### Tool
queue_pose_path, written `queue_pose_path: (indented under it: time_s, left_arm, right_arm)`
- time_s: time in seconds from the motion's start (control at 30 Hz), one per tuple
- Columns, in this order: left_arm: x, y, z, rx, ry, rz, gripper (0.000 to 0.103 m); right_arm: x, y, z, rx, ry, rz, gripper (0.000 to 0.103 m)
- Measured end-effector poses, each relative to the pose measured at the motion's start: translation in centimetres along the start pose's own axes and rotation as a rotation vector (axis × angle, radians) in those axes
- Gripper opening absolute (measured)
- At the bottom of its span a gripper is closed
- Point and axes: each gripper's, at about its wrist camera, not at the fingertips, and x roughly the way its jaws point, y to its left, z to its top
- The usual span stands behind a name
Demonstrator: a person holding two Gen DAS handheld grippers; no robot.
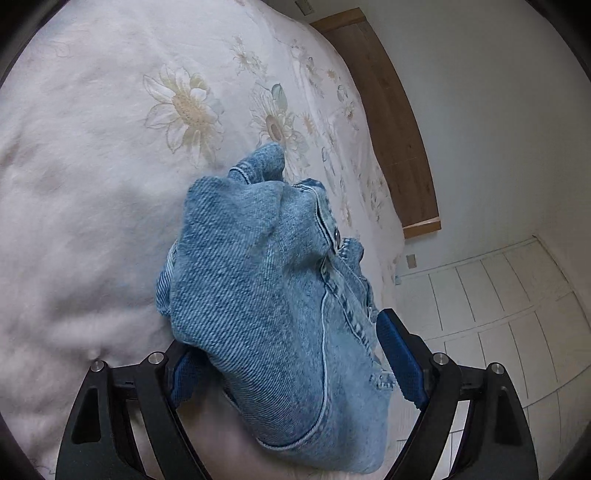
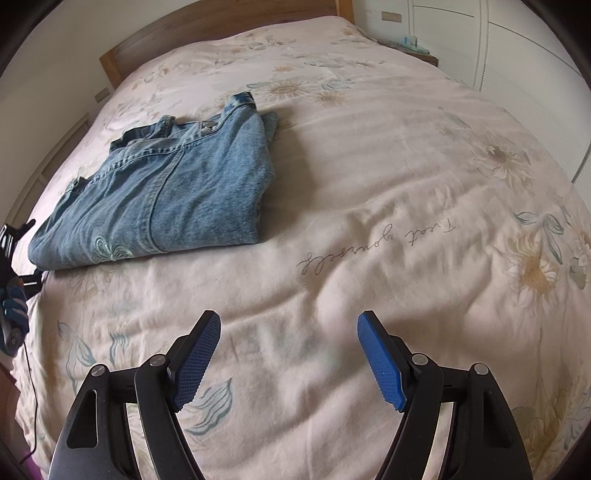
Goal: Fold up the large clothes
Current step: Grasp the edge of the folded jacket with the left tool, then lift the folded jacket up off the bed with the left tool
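Note:
Folded blue jeans (image 2: 166,192) lie flat on the floral bed cover (image 2: 369,184), left of the middle, waistband toward the headboard. In the left wrist view the near end of the jeans (image 1: 258,258) fills the gap of my left gripper (image 1: 288,332). Its jaws stand wide, the denim lies over the left pad (image 1: 184,376) and beside the right one, and no squeeze shows. The same gripper (image 2: 13,258) shows at the left edge of the right wrist view, at the end of the jeans. My right gripper (image 2: 289,317) hovers open and empty over bare cover nearer me.
A wooden headboard (image 2: 221,22) runs along the far end of the bed. White wardrobe doors (image 2: 480,44) and a small nightstand (image 2: 413,46) stand at the far right. A thin black cable (image 2: 31,387) hangs by the bed's left edge.

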Motion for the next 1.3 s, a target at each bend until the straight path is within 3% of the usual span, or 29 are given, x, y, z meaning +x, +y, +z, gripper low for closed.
queue_pose_path:
  time_s: [0.17, 0.4, 0.57, 0.67, 0.83, 0.93, 1.0, 1.1, 1.3]
  left_arm:
    - [-0.6, 0.6, -0.1, -0.046, -0.033, -0.022, 0.080]
    - [-2.4, 1.2, -3.4, -0.075, 0.015, -0.015, 0.079]
    - [0.1, 0.1, -4.5, -0.051, 0.057, -0.012, 0.079]
    - [1.3, -0.2, -2.7, -0.059, 0.023, 0.000, 0.078]
    - [0.6, 2.0, 2.2, -0.170, -0.094, -0.017, 0.066]
    - [0.3, 2.4, 3.3, -0.170, -0.119, -0.002, 0.048]
    - [0.1, 2.8, 3.5, -0.179, -0.110, -0.010, 0.030]
    - [-0.7, 2.7, 3.4, -0.170, -0.098, -0.005, 0.015]
    - [-0.2, -3.3, 3.6, -0.096, -0.086, -0.012, 0.012]
  right_arm:
    - [0.2, -1.1, 0.1, 0.017, -0.006, 0.004, 0.078]
    - [0.0, -2.7, -0.1, 0.052, -0.019, 0.008, 0.078]
    - [-0.3, -3.2, 0.1, 0.061, -0.033, 0.005, 0.078]
    - [-0.3, -3.5, 0.0, 0.062, -0.029, 0.002, 0.078]
    - [-0.6, -4.2, 0.0, 0.055, -0.028, -0.020, 0.078]
    - [-0.9, -5.0, 0.2, 0.060, -0.032, -0.035, 0.078]
    - [-1.1, -5.5, 0.3, 0.068, -0.039, -0.035, 0.078]
    - [-1.2, -5.7, 0.6, 0.074, -0.050, -0.029, 0.078]
    - [-2.2, -5.4, 0.7, 0.069, -0.077, 0.013, 0.078]
